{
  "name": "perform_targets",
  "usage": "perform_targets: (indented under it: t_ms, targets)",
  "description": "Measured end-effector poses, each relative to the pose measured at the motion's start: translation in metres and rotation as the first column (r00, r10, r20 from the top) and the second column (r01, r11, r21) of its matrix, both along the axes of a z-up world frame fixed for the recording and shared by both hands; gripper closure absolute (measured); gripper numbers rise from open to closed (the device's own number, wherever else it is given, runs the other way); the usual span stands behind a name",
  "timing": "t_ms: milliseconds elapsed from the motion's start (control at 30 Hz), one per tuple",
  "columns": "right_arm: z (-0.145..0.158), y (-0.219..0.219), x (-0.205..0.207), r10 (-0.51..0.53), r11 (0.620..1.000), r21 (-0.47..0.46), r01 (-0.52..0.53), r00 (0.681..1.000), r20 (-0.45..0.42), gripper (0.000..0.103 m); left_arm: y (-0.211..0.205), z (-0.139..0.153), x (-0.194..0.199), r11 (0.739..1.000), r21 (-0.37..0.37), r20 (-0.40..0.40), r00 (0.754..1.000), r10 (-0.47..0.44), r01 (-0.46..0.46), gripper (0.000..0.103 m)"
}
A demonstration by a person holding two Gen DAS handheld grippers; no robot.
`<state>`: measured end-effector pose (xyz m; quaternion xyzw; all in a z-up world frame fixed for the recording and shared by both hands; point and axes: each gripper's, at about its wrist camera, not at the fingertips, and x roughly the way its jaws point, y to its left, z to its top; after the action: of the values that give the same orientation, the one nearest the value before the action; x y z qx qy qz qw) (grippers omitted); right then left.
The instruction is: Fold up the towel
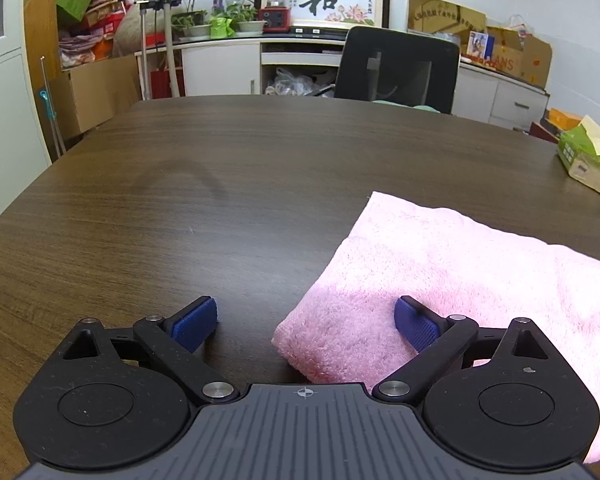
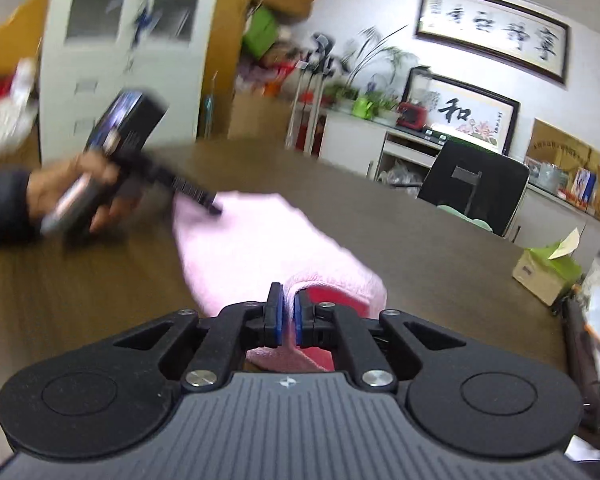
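Observation:
A pink towel [image 1: 452, 264] lies folded on the dark wooden table [image 1: 180, 200]. In the left wrist view my left gripper [image 1: 305, 322] is open, its right blue pad [image 1: 414, 326] resting on the towel's near left corner, its left pad over bare table. In the right wrist view my right gripper [image 2: 287, 314] is shut on a fold of the towel [image 2: 260, 240] and holds that end slightly lifted. The left gripper [image 2: 204, 200], blurred and held by a hand, shows at the towel's far end.
A green tissue box [image 1: 588, 156] stands at the table's right edge; it also shows in the right wrist view [image 2: 548, 268]. A black office chair [image 1: 396, 68] stands at the far side. Cabinets and cluttered shelves line the walls.

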<state>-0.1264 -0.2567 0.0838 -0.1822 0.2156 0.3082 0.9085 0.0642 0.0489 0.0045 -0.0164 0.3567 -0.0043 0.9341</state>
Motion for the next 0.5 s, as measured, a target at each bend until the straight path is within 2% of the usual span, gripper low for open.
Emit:
perform_targets:
  t_ms: [100,233,300,367,433,467,500]
  targets:
    - [-0.005,0.006,-0.02,0.023,0.999,-0.045,-0.024,1.0,-0.01,0.09,0.0,0.0,0.0,1.0,0.002,-0.001,1.0,0.003,-0.003,0.006]
    - [-0.014,0.01,-0.035,0.054,0.996,-0.072,-0.058,0.997,-0.057,0.09,0.002,0.001,0.001,1.0,-0.001,-0.004,1.0,0.003,-0.003,0.006]
    - [-0.015,0.005,-0.035,0.054,0.998,-0.037,-0.057,0.994,-0.094,0.087,0.003,0.002,0.0,1.0,-0.007,-0.008,1.0,0.004,-0.004,0.006]
    - [-0.013,-0.003,-0.034,0.019,1.0,0.001,-0.019,0.996,-0.09,0.084,0.003,0.003,0.0,1.0,-0.011,-0.007,1.0,0.005,-0.005,0.007]
    - [-0.005,-0.019,-0.029,-0.014,0.995,0.094,0.024,0.994,-0.105,0.07,0.005,0.007,-0.004,1.0,-0.021,0.013,1.0,0.003,-0.003,0.007]
    - [-0.001,-0.029,-0.022,-0.064,0.986,0.148,0.08,0.992,-0.107,0.053,0.004,0.008,-0.005,1.0,-0.019,0.024,1.0,0.0,0.001,0.007]
    - [0.002,-0.038,-0.013,-0.131,0.972,0.183,0.149,0.985,-0.109,0.042,0.003,0.011,-0.007,1.0,-0.012,0.048,0.999,-0.006,0.007,0.007]
